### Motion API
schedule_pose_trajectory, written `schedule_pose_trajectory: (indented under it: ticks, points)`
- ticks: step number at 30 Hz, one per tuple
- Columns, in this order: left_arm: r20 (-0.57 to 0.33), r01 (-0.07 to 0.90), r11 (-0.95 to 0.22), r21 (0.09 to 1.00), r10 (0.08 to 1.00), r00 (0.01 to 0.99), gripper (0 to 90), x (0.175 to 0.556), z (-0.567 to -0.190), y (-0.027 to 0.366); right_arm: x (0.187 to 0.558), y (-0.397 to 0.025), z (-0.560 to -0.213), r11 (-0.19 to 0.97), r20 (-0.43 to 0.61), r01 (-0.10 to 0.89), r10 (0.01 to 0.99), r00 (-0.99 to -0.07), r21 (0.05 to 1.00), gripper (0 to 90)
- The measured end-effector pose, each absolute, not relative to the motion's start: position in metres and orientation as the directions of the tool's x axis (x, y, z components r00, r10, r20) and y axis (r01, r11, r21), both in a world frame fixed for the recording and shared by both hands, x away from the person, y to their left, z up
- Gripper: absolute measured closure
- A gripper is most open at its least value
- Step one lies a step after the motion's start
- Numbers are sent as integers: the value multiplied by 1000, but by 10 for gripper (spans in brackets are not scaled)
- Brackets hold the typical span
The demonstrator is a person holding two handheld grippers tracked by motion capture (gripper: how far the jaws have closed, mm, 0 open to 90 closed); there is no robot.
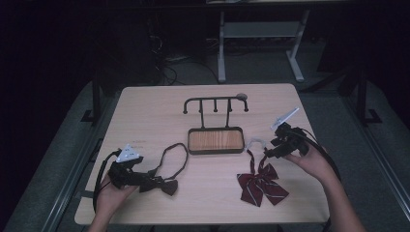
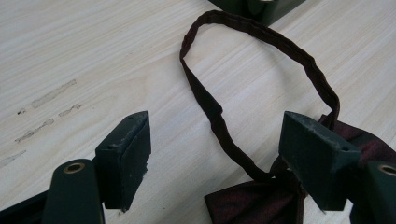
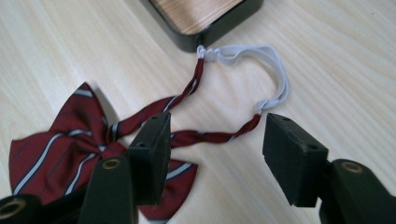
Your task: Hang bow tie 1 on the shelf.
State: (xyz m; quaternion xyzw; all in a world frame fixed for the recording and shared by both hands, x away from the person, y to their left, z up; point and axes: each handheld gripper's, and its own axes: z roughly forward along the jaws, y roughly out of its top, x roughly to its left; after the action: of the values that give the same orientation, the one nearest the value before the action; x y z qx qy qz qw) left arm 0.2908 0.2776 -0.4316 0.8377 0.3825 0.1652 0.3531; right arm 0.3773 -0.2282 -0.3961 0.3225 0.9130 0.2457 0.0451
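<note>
A dark maroon bow tie [image 1: 162, 185] with a long strap loop [image 2: 261, 35] lies at the front left of the table. My left gripper [image 1: 141, 180] is open just over it, and in the left gripper view the strap runs between the jaws [image 2: 219, 158] while the bow [image 2: 247, 205] sits by the right jaw. A red striped bow tie [image 1: 261, 184] lies at the front right, its white elastic band [image 3: 275, 77] reaching toward the stand. Open above its straps is my right gripper [image 1: 270, 151], with one striped strap [image 3: 205, 137] passing between the jaws.
A black hook stand [image 1: 215, 102] with a wooden base tray [image 1: 215, 140] stands mid-table; the corner of that tray [image 3: 205, 37] is close to the white band. Bare tabletop [image 1: 145, 116] lies at the back left. Desk legs and cables are beyond the far edge.
</note>
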Motion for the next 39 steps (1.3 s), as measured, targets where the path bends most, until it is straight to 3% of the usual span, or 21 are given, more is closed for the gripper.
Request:
schedule_pose_trajectory:
  ticks: [13, 39]
  points:
    - [17, 522, -468, 713, 755, 655, 256, 291, -431, 278, 408, -218, -410, 664, 92, 635, 659, -746, 394, 454]
    - [20, 512, -467, 721, 753, 658, 256, 291, -429, 278, 425, -204, -431, 639, 61, 710, 729, -682, 296, 577]
